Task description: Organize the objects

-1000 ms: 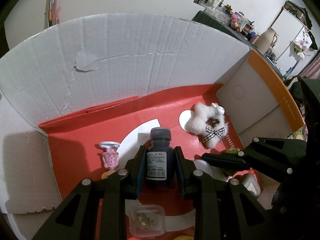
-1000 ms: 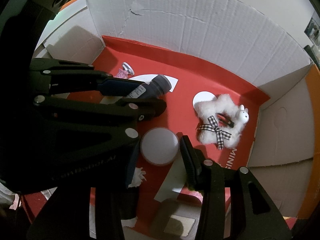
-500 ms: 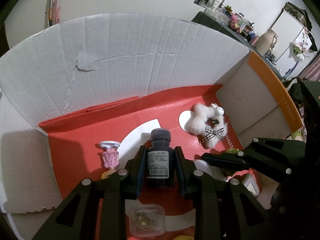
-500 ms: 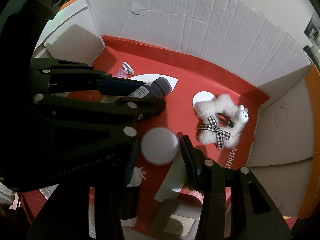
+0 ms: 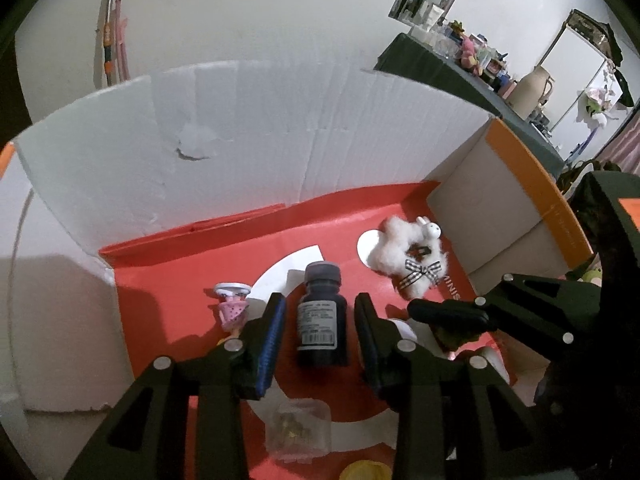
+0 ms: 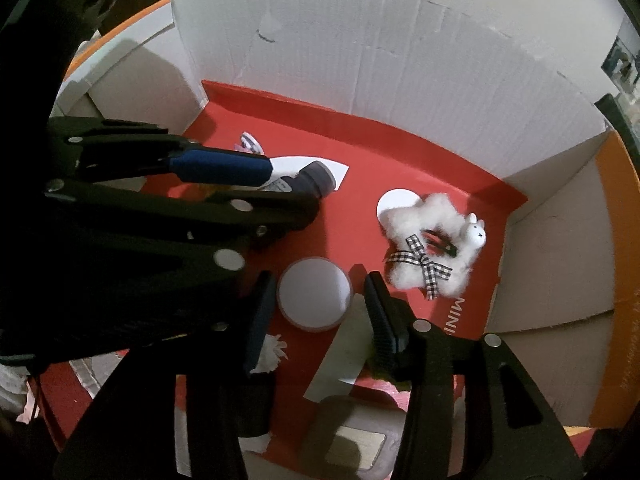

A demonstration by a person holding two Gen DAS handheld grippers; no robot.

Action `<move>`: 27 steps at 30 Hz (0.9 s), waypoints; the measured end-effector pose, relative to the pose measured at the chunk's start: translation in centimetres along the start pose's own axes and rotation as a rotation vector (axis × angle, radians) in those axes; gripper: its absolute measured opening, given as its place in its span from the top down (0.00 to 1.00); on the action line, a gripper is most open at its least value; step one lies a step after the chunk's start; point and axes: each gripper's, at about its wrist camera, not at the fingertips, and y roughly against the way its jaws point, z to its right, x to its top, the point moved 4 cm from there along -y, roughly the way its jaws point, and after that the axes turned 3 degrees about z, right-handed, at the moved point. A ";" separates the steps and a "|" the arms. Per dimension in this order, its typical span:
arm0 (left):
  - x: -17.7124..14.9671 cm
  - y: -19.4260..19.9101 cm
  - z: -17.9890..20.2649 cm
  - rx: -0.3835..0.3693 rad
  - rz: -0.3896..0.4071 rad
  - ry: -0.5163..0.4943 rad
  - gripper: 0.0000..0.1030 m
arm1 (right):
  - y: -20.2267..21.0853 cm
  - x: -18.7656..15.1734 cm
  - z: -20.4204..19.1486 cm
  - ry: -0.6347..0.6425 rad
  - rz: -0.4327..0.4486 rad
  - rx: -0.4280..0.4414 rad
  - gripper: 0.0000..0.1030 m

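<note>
We had just let go of the dark bottle (image 5: 321,316): our left gripper (image 5: 320,332) spread its jaws, leaving it lying on the red floor of the box (image 5: 256,136). Our right gripper (image 6: 316,300), jaws apart, flanked the white round lid (image 6: 315,294) nearby.

Bottle (image 5: 321,316) in box (image 5: 280,132), plush wreath (image 5: 412,256) to its right.

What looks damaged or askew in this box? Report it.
The cardboard box's back wall has a patch where the white facing has torn and peeled. The dark bottle lies on its side on the red floor between the open left gripper's fingers.
</note>
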 end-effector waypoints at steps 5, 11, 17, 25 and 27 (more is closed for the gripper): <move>0.2 1.2 0.3 0.000 0.030 0.001 0.57 | 0.5 0.1 0.1 0.009 0.028 -0.015 0.52; -0.4 3.6 0.2 -0.004 0.071 0.011 0.53 | 2.0 -0.2 0.4 0.000 0.073 -0.032 0.46; -1.2 7.0 0.8 0.037 0.152 -0.005 0.38 | 4.8 -1.6 1.0 -0.046 0.145 -0.038 0.39; -3.6 11.1 0.9 0.106 0.263 0.001 0.22 | 10.1 -6.1 -0.2 -0.109 0.282 -0.085 0.30; -4.2 12.0 0.9 0.119 0.292 0.006 0.20 | 11.0 -6.8 -0.2 -0.125 0.325 -0.104 0.29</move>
